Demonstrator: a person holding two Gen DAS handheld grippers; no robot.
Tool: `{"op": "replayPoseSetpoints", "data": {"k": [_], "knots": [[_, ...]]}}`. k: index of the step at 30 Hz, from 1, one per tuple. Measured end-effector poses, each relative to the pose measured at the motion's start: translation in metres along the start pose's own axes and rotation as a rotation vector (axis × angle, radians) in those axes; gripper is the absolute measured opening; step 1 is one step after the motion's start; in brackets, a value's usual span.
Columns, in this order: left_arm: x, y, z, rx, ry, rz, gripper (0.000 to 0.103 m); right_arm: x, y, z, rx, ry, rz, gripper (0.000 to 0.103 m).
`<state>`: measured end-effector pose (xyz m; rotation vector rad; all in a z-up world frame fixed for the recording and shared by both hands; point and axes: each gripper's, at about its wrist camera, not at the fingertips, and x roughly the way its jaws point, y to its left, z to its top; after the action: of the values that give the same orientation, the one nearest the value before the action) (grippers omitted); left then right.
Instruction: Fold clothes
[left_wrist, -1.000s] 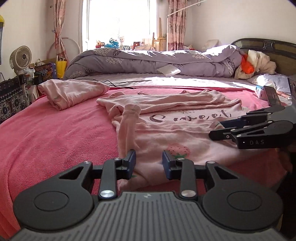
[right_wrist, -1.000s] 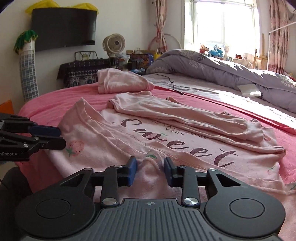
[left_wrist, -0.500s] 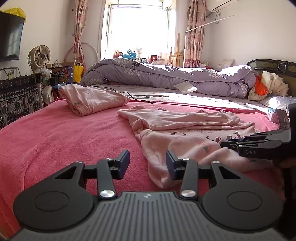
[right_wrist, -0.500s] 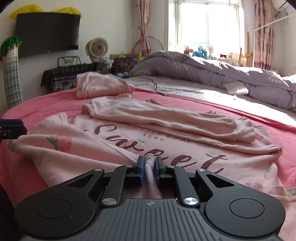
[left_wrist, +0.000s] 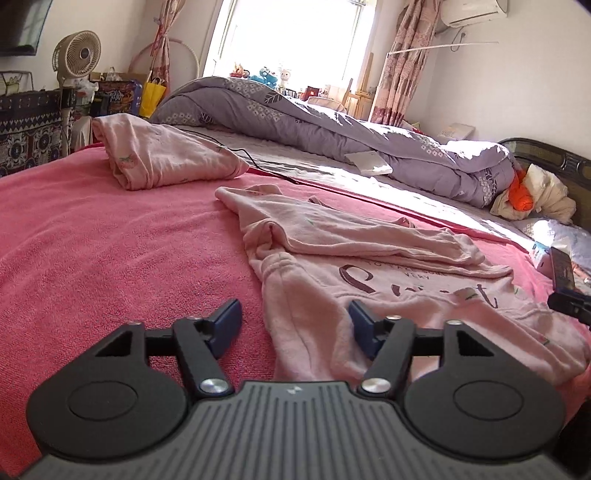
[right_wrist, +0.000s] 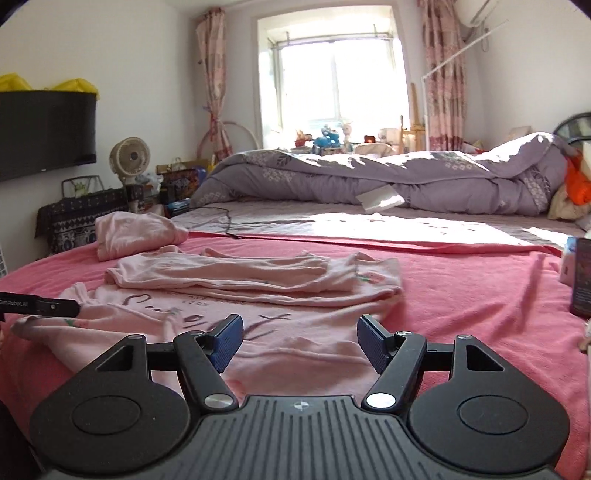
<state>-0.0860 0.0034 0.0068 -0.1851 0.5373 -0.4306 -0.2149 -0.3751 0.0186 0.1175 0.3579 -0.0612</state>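
- Half a second back my right gripper (right_wrist: 297, 341) was pinched on the shirt's (right_wrist: 258, 291) hem; its jaws have just been opening and now stand wide, released, with cloth lying below them but not pressed by the pads.
- Since then my left gripper (left_wrist: 293, 325) has slid along the shirt's near edge; its jaws have just been closing a little, yet they are apart and grip nothing, a loose ridge of cloth lying between them.
- Left of the shirt, the pink blanket (left_wrist: 92, 251) is bare and flat out to its rounded edge, which gives wide room on that side.
- Right of the shirt, more bare blanket (right_wrist: 461, 295) runs to a dark phone (right_wrist: 581, 280) near the edge.
- Beyond the shirt, a folded pink garment (left_wrist: 159, 158) sits well apart, and a black cable (right_wrist: 225, 225) lies near the blanket's far border.
- Past that border is the grey quilt (right_wrist: 369, 177), bunched along the far side.
- Pale pink, the shirt lies on the blanket's near part just before both grippers, its sleeves folded across the body above dark lettering, its lower part rumpled with small strawberry prints.
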Motion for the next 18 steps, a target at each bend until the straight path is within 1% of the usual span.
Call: {"op": "replayPoseSetpoints", "data": {"k": [1,2,3,4,6,8,9,10,11,12,13,14,15,16,17,18], "knots": [[0.001,0.001,0.001,-0.016,0.000,-0.004,0.025,0.000,-0.018,-0.002,0.064,0.023,-0.021,0.069],[0.001,0.002,0.002,-0.031,0.000,-0.007,0.020,0.000,-0.036,-0.005,0.127,0.046,-0.041,0.069],[0.002,0.003,0.003,-0.045,-0.001,-0.010,0.016,0.001,-0.049,-0.008,0.192,0.059,-0.040,0.069],[0.000,0.000,0.004,-0.032,-0.010,-0.002,0.013,0.002,-0.059,-0.010,0.244,0.062,-0.018,0.069],[-0.006,-0.010,0.005,0.016,-0.036,0.014,0.012,0.004,-0.072,-0.013,0.320,0.064,0.021,0.069],[-0.011,-0.018,0.008,0.060,-0.057,0.027,0.012,0.009,-0.073,-0.013,0.317,0.077,0.042,0.063],[-0.011,-0.019,0.009,0.064,-0.054,0.040,0.013,0.011,-0.073,-0.013,0.314,0.084,0.053,0.062],[-0.010,-0.019,0.010,0.065,-0.048,0.054,0.018,0.014,-0.071,-0.014,0.303,0.095,0.067,0.061],[-0.009,-0.020,0.011,0.066,-0.042,0.069,0.034,0.014,-0.069,-0.014,0.294,0.097,0.080,0.061],[-0.006,-0.019,0.012,0.058,-0.034,0.090,0.047,0.015,-0.067,-0.014,0.284,0.099,0.093,0.061],[-0.003,-0.017,0.012,0.047,-0.030,0.112,0.072,0.016,-0.064,-0.014,0.273,0.101,0.104,0.057],[-0.001,-0.016,0.013,0.043,-0.029,0.112,0.088,0.017,-0.062,-0.015,0.264,0.104,0.107,0.050],[0.002,-0.015,0.014,0.039,-0.027,0.109,0.088,0.018,-0.060,-0.015,0.257,0.108,0.106,0.045],[0.004,-0.014,0.014,0.036,-0.026,0.105,0.088,0.019,-0.059,-0.015,0.254,0.112,0.102,0.035],[0.005,-0.016,0.014,0.047,-0.026,0.094,0.083,0.018,-0.059,-0.015,0.256,0.111,0.098,0.028],[0.007,-0.019,0.013,0.061,-0.027,0.081,0.076,0.017,-0.060,-0.014,0.259,0.110,0.094,0.025]]}}
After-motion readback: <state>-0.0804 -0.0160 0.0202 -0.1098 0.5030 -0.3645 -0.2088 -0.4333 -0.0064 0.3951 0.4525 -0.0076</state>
